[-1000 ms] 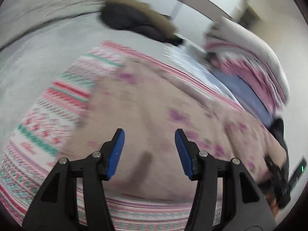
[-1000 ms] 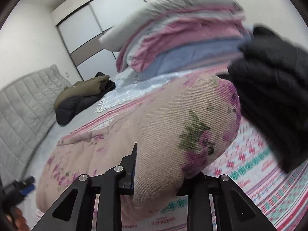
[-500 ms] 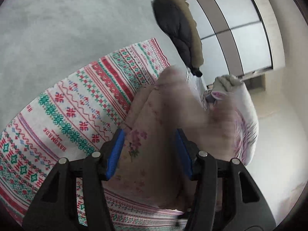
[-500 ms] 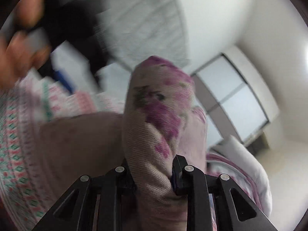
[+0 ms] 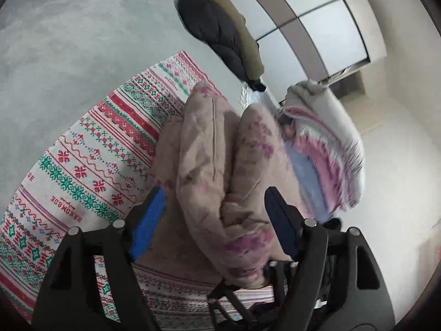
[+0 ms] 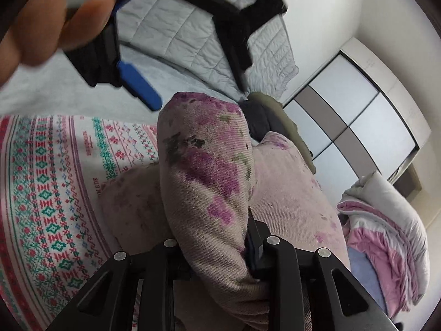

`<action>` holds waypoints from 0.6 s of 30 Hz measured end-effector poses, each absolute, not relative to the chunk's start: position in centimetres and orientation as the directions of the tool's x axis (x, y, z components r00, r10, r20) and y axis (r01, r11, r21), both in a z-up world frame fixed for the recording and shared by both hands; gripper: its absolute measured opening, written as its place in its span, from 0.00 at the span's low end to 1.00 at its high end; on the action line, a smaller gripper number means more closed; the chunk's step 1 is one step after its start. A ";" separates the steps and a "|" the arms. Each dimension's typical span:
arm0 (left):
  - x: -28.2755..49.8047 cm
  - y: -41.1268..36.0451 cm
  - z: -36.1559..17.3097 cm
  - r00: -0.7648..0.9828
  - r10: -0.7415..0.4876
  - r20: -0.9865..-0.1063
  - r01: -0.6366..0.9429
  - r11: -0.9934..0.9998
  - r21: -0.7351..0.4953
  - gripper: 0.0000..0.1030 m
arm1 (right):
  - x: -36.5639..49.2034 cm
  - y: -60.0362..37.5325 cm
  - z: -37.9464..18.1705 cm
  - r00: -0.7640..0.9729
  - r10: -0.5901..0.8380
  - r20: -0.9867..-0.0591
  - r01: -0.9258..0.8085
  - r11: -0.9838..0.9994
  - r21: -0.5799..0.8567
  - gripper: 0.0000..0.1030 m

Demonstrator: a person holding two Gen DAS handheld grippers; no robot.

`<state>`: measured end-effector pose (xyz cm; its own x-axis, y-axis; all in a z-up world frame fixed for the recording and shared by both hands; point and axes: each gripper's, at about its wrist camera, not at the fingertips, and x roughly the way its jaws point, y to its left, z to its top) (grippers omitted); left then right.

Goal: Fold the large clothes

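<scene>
The beige garment with purple flowers [image 5: 209, 149] lies bunched in folds on a patterned red, green and white blanket [image 5: 91, 171]. My left gripper [image 5: 215, 215] is open, its blue pads [image 5: 148, 218] either side of a raised fold, not closed on it. My right gripper [image 6: 217, 251] is shut on a thick fold of the same garment [image 6: 206, 165], which stands up between its jaws. The left gripper and the hand holding it show at the top of the right wrist view [image 6: 137, 82]. The right gripper shows below the garment in the left wrist view [image 5: 239, 300].
A dark and olive jacket [image 5: 220, 27] lies on the grey bed beyond the blanket. A stack of folded pink, white and blue bedding [image 5: 325, 149] sits to the right. Wardrobe doors [image 6: 358, 110] and a quilted headboard [image 6: 193, 33] stand behind.
Both grippers have swung round over the garment. The right one has carried its held fold across towards the left gripper. The left gripper stays open and now straddles a fold.
</scene>
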<state>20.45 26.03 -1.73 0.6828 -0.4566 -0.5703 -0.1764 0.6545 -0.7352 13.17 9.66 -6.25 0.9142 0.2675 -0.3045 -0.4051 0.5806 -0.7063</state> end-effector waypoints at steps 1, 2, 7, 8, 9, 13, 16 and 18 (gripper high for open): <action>20.8 25.4 -2.0 0.665 -0.456 -0.591 -0.181 0.670 -0.720 0.73 | 13.2 9.4 -5.8 0.912 0.274 -0.306 -0.410 0.598 -0.688 0.30; 20.9 25.3 -2.2 0.659 -0.453 -0.600 -0.186 0.675 -0.714 0.73 | 13.3 9.4 -5.6 0.911 0.277 -0.306 -0.412 0.606 -0.680 0.32; 21.7 24.3 -3.7 0.611 -0.351 -0.710 -0.248 0.766 -0.593 0.10 | 12.5 9.2 -4.6 0.886 0.322 -0.333 -0.463 0.591 -0.660 0.73; 21.6 24.3 -4.0 0.614 -0.350 -0.708 -0.247 0.767 -0.593 0.09 | 11.9 8.7 -4.0 0.877 0.342 -0.336 -0.480 0.597 -0.643 0.75; 21.5 24.3 -3.9 0.615 -0.347 -0.708 -0.245 0.769 -0.590 0.09 | 11.2 8.1 -3.4 0.871 0.360 -0.335 -0.492 0.611 -0.621 0.77; 21.6 24.4 -4.0 0.614 -0.337 -0.714 -0.249 0.775 -0.581 0.09 | 9.5 4.1 0.1 0.829 0.434 -0.351 -0.558 0.681 -0.475 0.77; 21.8 24.6 -4.6 0.602 -0.344 -0.721 -0.265 0.765 -0.587 0.09 | 9.1 -0.2 2.9 0.785 0.514 -0.344 -0.611 0.732 -0.302 0.77; 21.8 24.5 -4.6 0.598 -0.334 -0.729 -0.273 0.771 -0.576 0.09 | 10.7 -4.1 4.6 0.739 0.584 -0.337 -0.642 0.762 -0.088 0.77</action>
<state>21.77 24.45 -4.60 0.5975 -0.3336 -0.7292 -0.2726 0.7707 -0.5760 10.66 -4.10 4.64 0.7387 0.5835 -0.3373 -0.6418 0.7618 -0.0878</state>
